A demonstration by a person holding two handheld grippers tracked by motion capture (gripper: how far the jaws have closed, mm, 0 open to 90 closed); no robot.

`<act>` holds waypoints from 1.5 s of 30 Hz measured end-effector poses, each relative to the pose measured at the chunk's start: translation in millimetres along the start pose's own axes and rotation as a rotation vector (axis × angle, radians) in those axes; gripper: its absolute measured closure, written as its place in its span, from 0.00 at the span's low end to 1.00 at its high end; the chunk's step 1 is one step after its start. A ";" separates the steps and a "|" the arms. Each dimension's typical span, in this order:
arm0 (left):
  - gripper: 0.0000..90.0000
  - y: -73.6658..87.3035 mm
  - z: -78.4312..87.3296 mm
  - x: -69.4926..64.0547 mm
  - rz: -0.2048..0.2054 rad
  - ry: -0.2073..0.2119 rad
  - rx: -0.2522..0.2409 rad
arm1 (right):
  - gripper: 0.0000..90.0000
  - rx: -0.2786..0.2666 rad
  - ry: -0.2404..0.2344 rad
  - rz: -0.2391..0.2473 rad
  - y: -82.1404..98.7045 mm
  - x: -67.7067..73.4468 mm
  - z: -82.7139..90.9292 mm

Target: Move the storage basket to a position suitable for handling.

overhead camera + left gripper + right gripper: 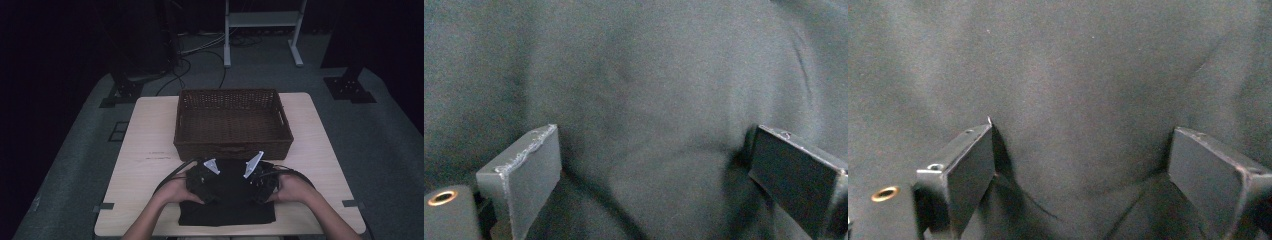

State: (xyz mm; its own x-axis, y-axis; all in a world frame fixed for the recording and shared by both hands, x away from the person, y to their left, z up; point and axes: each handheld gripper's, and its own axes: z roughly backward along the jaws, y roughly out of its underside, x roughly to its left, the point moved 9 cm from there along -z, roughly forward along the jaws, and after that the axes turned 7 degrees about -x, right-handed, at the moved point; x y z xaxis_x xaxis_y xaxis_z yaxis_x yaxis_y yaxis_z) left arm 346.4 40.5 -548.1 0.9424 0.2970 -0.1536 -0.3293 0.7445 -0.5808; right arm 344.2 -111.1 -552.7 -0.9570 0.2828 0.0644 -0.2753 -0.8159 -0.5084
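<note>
Both hand-held grippers pressed down on a black cloth (227,197) spread at the near edge of a pale wooden table (150,150), as seen from the high view. At the left of that view, the left gripper (202,182) rested on the cloth's left half, a grey three-cornered plate on top of it, while the person's left hand (172,192) gripped it from behind. Its partner, the right gripper (260,182), sat on the cloth's right half, held by the right hand (290,190) and also topped by a grey plate that tilted upward.

Seen from the left gripper view, the left gripper (651,165) had its two black jaws standing wide apart, their tips set against the dark fabric (649,75), which bulged softly between them without being pinched. Much the same appeared in the right gripper view: the right gripper (1080,160) was spread to its widest, its jaws planted on the cloth (1073,65), with shallow creases running between the pads. Neither gripper had closed on the fabric; both were released.

Just beyond the cloth stood a brown wicker basket (232,145), its near wall close to the cloth's far edge. Black cables trailed from each gripper back across the tabletop toward the person's forearms.
</note>
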 end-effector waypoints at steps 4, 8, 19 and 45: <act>0.12 -1.6 -0.9 -0.4 -0.010 -0.015 0.007 | 0.17 0.022 0.021 -0.007 -2.3 1.6 -1.0; 0.15 -2.6 -0.9 -1.5 -0.012 -0.013 0.002 | 0.24 0.031 0.020 -0.004 -4.2 3.4 -0.2; 0.40 -7.2 1.0 -3.0 0.010 0.051 -0.015 | 0.38 0.063 0.007 0.005 -8.3 4.7 0.9; 0.80 -9.7 7.3 -6.2 -0.062 0.032 -0.030 | 0.79 0.013 -0.050 0.030 -11.7 10.1 8.5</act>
State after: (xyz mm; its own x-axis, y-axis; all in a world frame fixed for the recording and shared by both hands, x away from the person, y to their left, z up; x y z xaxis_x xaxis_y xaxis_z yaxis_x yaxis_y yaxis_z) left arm 343.4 35.8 -535.7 0.9625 0.2316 -0.1415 -0.2688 0.7424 -0.6137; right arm 337.0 -103.0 -538.8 -0.9682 0.2327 0.0919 -0.2469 -0.8302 -0.4998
